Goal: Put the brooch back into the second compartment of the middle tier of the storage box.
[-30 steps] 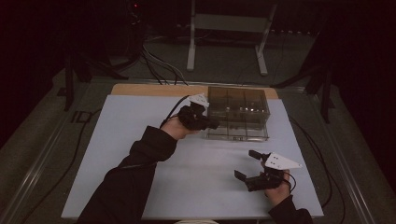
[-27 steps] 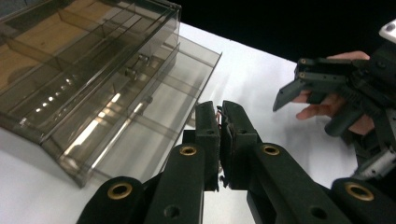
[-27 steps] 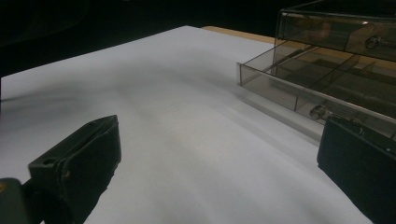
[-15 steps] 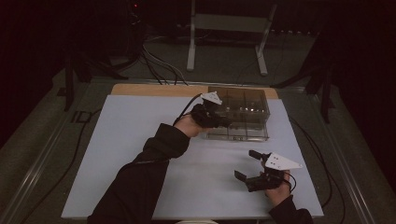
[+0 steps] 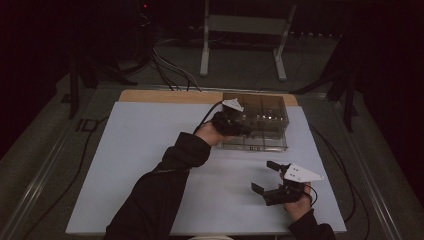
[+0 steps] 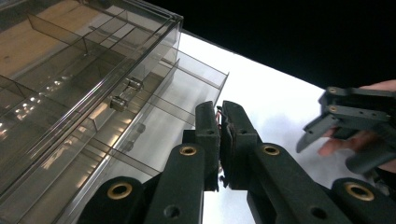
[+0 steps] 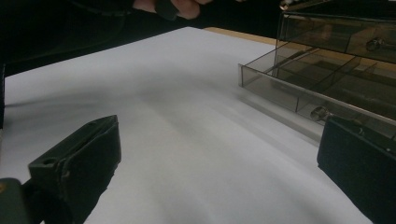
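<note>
A clear smoky plastic drawer box with small metal knobs [image 5: 260, 120] stands at the far middle of the white worktop [image 5: 140, 165], in front of a strip of bare wood [image 5: 165, 96]. Its long axis runs left to right across the worktop, and its drawer fronts point toward the person. The bottom drawer [image 7: 322, 88] is pulled out toward the person.

The left tool [image 5: 239, 127] is at the left front part of the box. In the left gripper view its 2 black jaws stand almost together, with only a thin gap, and I see nothing between them [image 6: 220, 135]. The open drawer [image 6: 187, 93] with its dividers is just beside them.

The right tool [image 5: 267, 177] hovers near the right front of the worktop, well apart from the box. Its jaws are wide apart and empty [image 7: 219, 154].

The right gripper view shows the knob [image 7: 320, 113] on the pulled drawer; the high view does not show it so clearly.
</note>
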The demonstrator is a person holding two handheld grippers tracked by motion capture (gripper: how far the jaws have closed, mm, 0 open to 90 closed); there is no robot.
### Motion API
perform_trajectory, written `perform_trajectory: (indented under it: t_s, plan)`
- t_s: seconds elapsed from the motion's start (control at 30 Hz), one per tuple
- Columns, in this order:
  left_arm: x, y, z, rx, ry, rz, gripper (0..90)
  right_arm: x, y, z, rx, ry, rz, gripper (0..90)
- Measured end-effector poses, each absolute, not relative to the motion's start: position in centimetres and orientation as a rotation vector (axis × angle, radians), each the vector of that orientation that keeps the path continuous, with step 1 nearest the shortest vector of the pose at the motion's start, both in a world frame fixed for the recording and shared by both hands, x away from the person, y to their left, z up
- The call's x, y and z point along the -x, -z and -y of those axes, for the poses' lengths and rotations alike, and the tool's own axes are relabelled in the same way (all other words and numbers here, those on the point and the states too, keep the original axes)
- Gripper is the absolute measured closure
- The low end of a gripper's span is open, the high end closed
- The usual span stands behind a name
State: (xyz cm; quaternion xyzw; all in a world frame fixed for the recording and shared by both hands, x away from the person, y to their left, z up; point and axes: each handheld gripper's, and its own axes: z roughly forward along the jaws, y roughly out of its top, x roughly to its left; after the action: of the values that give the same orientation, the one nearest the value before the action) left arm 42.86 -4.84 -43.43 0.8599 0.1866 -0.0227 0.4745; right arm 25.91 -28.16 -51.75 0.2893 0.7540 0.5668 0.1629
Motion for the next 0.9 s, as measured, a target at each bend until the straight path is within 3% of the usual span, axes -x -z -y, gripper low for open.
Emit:
perform_trajectory:
  t_s: [0.9]
  plan:
    - [-44.9,47.4,7.8,-2.109,0.058,-0.529,87.5,-26.0,51.9,28.1,-0.828,-1.625,-2.163,0.0]
